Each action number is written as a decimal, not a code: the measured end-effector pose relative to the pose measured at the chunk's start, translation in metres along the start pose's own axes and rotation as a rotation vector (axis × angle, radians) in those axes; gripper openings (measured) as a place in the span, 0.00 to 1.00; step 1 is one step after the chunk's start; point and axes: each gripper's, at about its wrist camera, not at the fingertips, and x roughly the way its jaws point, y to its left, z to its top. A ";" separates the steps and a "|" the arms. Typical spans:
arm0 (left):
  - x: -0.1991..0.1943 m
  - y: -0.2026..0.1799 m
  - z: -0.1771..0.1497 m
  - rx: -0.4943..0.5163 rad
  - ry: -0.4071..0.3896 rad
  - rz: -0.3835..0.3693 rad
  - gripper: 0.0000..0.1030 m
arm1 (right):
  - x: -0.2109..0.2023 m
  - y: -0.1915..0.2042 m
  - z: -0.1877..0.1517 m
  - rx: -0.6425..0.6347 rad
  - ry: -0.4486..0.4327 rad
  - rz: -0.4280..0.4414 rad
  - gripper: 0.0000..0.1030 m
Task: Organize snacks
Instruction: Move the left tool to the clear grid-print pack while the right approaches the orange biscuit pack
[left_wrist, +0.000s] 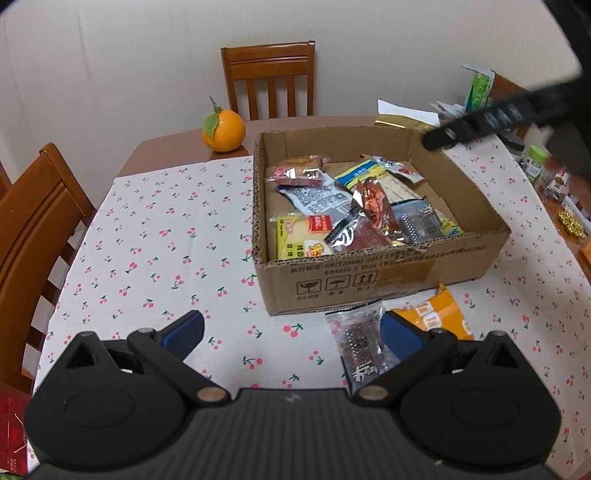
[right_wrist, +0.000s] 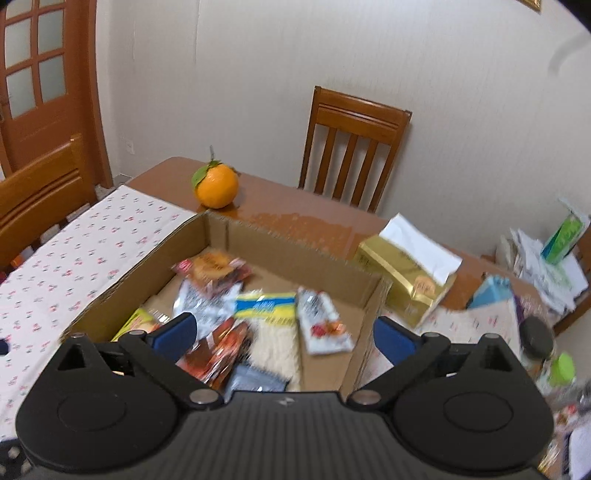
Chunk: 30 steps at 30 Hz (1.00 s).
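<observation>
A shallow cardboard box (left_wrist: 388, 280) sits on the cherry-print tablecloth and holds several snack packets (left_wrist: 354, 206). In front of it lie a clear packet of dark snacks (left_wrist: 360, 343) and an orange packet (left_wrist: 439, 314). My left gripper (left_wrist: 291, 332) hovers low before the box, open and empty, its right finger over the clear packet's edge. Part of the right gripper (left_wrist: 480, 123) shows blurred above the box's far right corner. In the right wrist view my right gripper (right_wrist: 284, 334) is open wide above the box (right_wrist: 122, 284), nothing between its fingers, with the snack packets (right_wrist: 266, 306) below.
An orange with a leaf (left_wrist: 223, 129) stands on the bare table behind the box. Wooden chairs (left_wrist: 269, 79) stand at the far side and left. A gold tissue box (right_wrist: 406, 280), jars (left_wrist: 535, 164) and papers crowd the right side. A wooden door (right_wrist: 33, 74) is far left.
</observation>
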 end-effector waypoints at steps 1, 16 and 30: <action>0.000 0.001 -0.001 -0.001 -0.001 0.003 0.98 | -0.003 0.002 -0.006 0.003 0.004 0.000 1.00; -0.004 0.016 -0.014 -0.042 0.004 0.049 0.98 | -0.023 0.051 -0.089 0.055 0.106 0.031 1.00; -0.003 0.014 -0.018 -0.026 0.015 0.057 0.98 | 0.029 0.083 -0.123 0.094 0.223 0.016 1.00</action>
